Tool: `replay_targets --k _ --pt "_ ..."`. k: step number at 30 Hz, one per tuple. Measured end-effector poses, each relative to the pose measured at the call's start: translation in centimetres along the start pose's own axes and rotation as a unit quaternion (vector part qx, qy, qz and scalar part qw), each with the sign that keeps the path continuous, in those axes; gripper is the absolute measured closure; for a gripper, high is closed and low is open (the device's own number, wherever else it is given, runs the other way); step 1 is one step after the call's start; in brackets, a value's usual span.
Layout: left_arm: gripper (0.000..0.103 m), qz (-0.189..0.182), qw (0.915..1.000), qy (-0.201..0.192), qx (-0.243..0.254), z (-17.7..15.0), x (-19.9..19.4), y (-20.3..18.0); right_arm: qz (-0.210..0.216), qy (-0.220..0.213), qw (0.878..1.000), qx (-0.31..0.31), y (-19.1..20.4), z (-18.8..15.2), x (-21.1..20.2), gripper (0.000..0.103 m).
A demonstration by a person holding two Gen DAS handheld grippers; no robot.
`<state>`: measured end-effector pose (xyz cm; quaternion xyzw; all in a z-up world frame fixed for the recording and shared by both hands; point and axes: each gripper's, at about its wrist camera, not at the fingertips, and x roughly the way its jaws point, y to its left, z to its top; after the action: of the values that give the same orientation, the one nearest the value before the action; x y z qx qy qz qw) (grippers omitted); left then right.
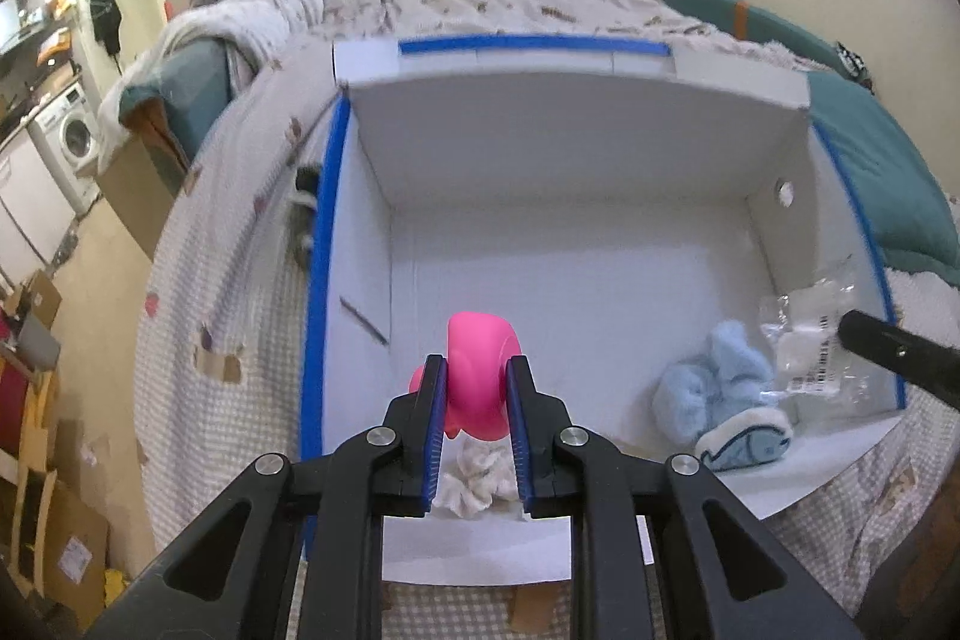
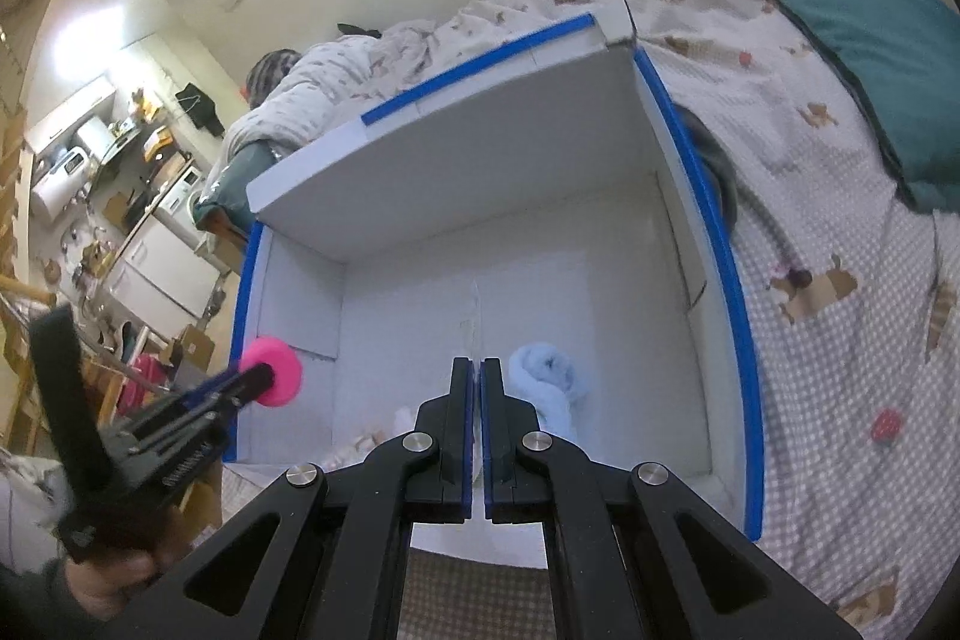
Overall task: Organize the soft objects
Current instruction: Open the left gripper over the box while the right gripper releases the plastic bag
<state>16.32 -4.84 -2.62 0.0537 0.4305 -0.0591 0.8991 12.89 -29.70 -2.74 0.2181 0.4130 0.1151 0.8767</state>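
Pink toy: soft, rounded, bright; clamped between the blue pads of the left gripper, held above the near left part of the box floor. Also seen in the right wrist view, level with the box's left wall.

Box: white, blue tape along rims, open top, set on a checked bedspread.

Contents already inside: blue cloth, fluffy, bundled near the right wall; cream cloth, crumpled, directly under the left gripper; clear packet, crinkled, with a printed label, at the right wall.

Right gripper: jaws closed together. Nothing visible between the pads in its own view; however, the left view shows a black tip meeting the clear packet, so possibly pinching its edge — cannot say for sure.

Step in hand, as judged: setting the pink toy down inside the box.

Handling notes:
- Lower further before release; dropped from this height, a springy toy would likely bounce or roll.
- Aim for bare floor left of the cream cloth, or beyond it, rather than on top.
- Keep clear of the left wall and its taped rim on the way down.
- Open the pads only once the toy rests on the floor; withdraw straight up, avoiding a snag on the cream cloth.
- Hold the right gripper away from the left one's path.
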Motion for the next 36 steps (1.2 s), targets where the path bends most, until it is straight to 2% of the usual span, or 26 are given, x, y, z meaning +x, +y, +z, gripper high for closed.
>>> replay_targets --k 3,9,19,22,24,26,29,36 --pt "0.085 -0.002 0.9999 0.01 -0.006 -0.5 0.7 0.0 0.011 0.003 1.0 0.018 -0.6 -0.4 0.3 0.1" --pt "0.085 -0.002 0.9998 0.021 -0.006 -1.4 1.2 -0.1 0.004 0.014 1.0 0.015 -0.7 -0.6 1.2 0.1" --pt "0.085 0.0 0.9999 0.013 -0.008 -1.5 1.1 -0.4 -0.008 0.032 0.999 -0.027 0.9 -1.4 2.2 0.1" --pt "0.078 0.002 0.9998 0.015 -0.009 -1.4 1.1 -0.3 -0.007 0.036 0.999 -0.036 1.3 -1.6 2.4 0.1" --pt "0.059 0.0 0.9998 0.016 -0.014 -1.4 1.1 -0.1 -0.008 0.037 0.998 -0.044 1.5 -1.8 2.5 0.1" --pt "0.045 0.001 0.9998 0.011 -0.018 -1.4 0.8 -0.1 -0.01 0.038 0.998 -0.048 1.6 -1.9 2.6 0.1" --pt "0.043 0.0 0.9999 -0.001 -0.016 -1.2 0.4 -0.1 -0.012 0.042 0.998 -0.048 1.5 -2.0 2.8 0.1" --pt "0.042 0.007 0.9999 0.005 -0.012 -1.2 0.6 -0.2 -0.018 0.049 0.997 -0.051 1.7 -2.0 3.2 0.1"
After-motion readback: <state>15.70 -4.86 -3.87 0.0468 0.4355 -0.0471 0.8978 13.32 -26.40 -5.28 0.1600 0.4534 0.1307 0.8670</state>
